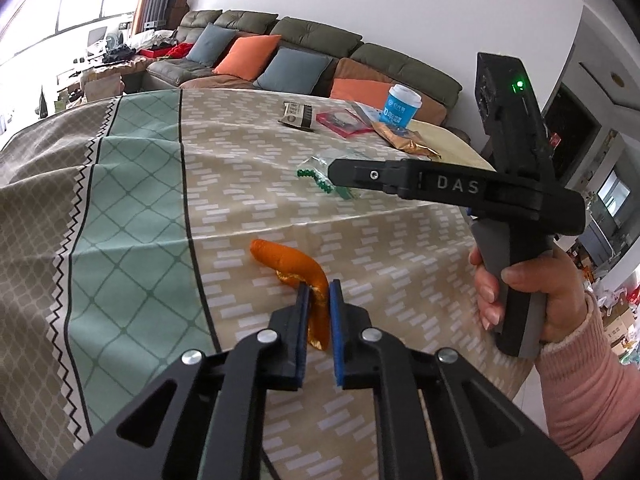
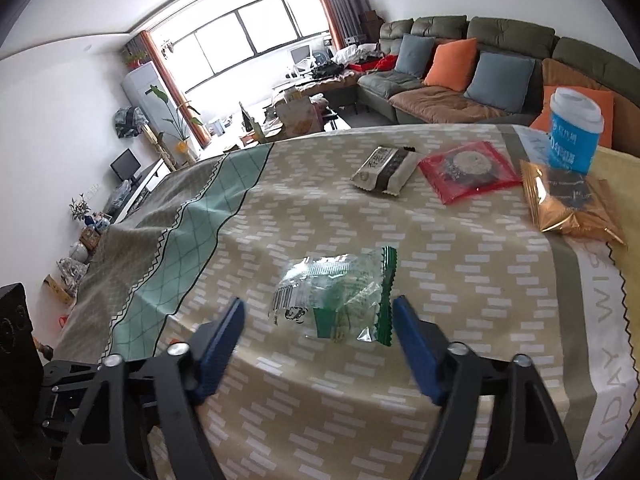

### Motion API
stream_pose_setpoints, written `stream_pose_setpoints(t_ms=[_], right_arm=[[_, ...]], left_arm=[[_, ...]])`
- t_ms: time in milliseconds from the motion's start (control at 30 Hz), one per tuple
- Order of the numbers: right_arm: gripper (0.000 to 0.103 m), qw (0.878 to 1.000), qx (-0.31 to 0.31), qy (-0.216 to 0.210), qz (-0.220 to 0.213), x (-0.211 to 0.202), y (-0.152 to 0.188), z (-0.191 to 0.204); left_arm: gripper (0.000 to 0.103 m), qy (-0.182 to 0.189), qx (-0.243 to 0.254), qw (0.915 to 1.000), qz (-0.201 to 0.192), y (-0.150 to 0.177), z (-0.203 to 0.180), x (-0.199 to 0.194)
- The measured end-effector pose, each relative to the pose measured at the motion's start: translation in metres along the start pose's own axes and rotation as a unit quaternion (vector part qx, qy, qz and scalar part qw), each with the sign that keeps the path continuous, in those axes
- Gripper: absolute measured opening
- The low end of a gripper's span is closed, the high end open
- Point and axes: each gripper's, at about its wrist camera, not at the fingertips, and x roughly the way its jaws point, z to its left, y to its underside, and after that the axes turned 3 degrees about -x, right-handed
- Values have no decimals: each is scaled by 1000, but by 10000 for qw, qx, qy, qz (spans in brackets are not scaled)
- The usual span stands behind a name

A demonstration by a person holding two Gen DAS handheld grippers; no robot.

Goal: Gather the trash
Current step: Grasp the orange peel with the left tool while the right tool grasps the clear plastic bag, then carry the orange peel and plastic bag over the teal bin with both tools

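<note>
While left gripper [image 1: 319, 289] clamps orange peel [image 1: 298, 266] — right gripper [image 2: 318, 312] gapes

Left wrist camera riding behind left gripper [image 1: 319, 294], looking forward and down along jaws, sitting close over worktop [image 1: 140, 208], facing sofa [image 1: 320, 44]; right gripper [image 1: 336, 172] showing at right. Right wrist camera sitting behind right gripper [image 2: 318, 316], tilting down likewise, facing window [image 2: 248, 32] and sofa [image 2: 500, 40]. Both views sharing patterned worktop [image 2: 460, 260], clear green wrapper [image 1: 320, 170] [image 2: 340, 296], blue cup [image 1: 402, 108] [image 2: 574, 132].
</note>
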Motion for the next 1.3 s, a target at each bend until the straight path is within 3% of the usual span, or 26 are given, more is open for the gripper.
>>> stream_pose_setpoints(t_ms=[167, 233, 433, 733, 1300], right_arm=[[49, 9999, 128, -62, -15, 0, 0, -6], [32, 9999, 135, -86, -25, -1, 1, -6], [15, 9997, 131, -188, -56, -5, 1, -7], [6, 9991, 208, -315, -169, -11, 2, -7], [5, 9944, 251, -939, -420, -26, 10, 11]], left_arm=[[10, -9, -57, 10000, -75, 3, 8, -9], [10, -27, -58, 9999, -110, 4, 9, -12], [10, -90, -105, 9997, -190, 6, 15, -19], [10, -219, -125, 9991, -352, 7, 22, -35], [10, -411, -208, 9972, -596, 15, 35, -59]])
